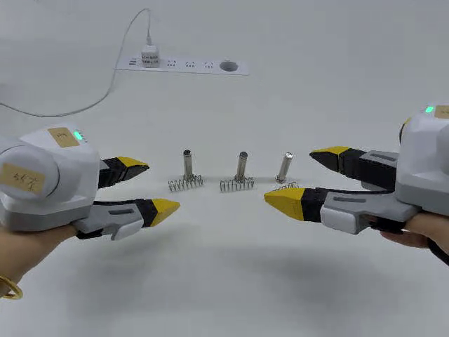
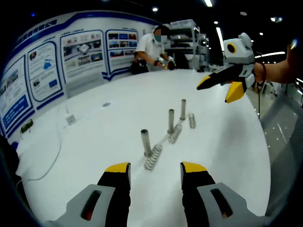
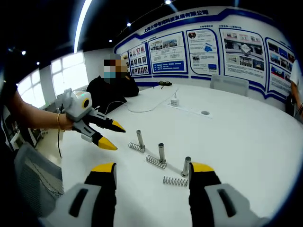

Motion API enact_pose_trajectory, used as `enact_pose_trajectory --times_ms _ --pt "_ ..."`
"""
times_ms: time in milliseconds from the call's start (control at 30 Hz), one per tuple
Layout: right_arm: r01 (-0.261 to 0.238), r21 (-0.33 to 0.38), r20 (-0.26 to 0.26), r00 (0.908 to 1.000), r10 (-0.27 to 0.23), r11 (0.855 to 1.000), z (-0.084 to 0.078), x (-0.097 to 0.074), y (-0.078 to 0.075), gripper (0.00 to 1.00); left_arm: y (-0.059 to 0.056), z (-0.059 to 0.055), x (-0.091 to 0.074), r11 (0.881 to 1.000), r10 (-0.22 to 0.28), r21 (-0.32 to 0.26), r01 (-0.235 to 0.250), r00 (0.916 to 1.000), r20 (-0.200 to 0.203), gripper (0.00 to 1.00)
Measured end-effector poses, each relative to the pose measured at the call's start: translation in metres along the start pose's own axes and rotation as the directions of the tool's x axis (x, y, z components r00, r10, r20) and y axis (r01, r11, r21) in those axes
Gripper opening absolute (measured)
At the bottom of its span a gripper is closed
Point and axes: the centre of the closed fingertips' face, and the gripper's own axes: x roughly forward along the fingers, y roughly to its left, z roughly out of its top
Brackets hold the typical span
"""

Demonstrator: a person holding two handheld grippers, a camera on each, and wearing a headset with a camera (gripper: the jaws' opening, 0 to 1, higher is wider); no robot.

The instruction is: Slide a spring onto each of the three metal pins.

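- Head view: bright, even, soft light. The white table (image 1: 231, 295) is nearly washed out, and broad faint shadows lie on it nearer than the pins (image 1: 242, 166), which are sharp.
- Left gripper view: dark ceiling with small spots (image 2: 155, 9) and a strip lamp (image 2: 219, 37) high beyond the pins. The table glares white around the pins.
- Right gripper view: a long strip light (image 3: 84, 19) and bright windows (image 3: 71, 71) left of the pins. The posters (image 3: 208, 47) beyond the pins bow with fisheye distortion, and the edges soften.
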Motion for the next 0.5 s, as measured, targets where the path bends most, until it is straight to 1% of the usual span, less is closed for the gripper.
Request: enact_pose_trajectory --times_ms 267,333,433,500 --pt "-0.016 0.014 -0.007 0.9998 0.016 1.0 -0.014 -0.003 0.003 0.65 0.003 -0.006 0.016 1.0 -0.018 0.005 0.018 0.9997 -0.015 0.38" --pt "-0.019 0.018 -0.011 0.9998 0.019 1.0 -0.017 -0.005 0.003 0.65 0.004 -0.005 0.02 1.0 -0.025 -0.006 0.025 0.9996 -0.01 0.36" --pt "-0.014 0.029 -0.018 0.9997 0.014 0.999 -0.022 -0.005 0.003 0.66 0.005 -0.007 0.025 1.0 -0.031 -0.002 0.031 0.9994 -0.014 0.33" --pt "-0.01 0.037 -0.019 0.9998 0.01 0.999 -0.023 -0.006 0.002 0.66 0.006 -0.007 0.027 0.999 -0.036 -0.011 0.036 0.9992 -0.015 0.31"
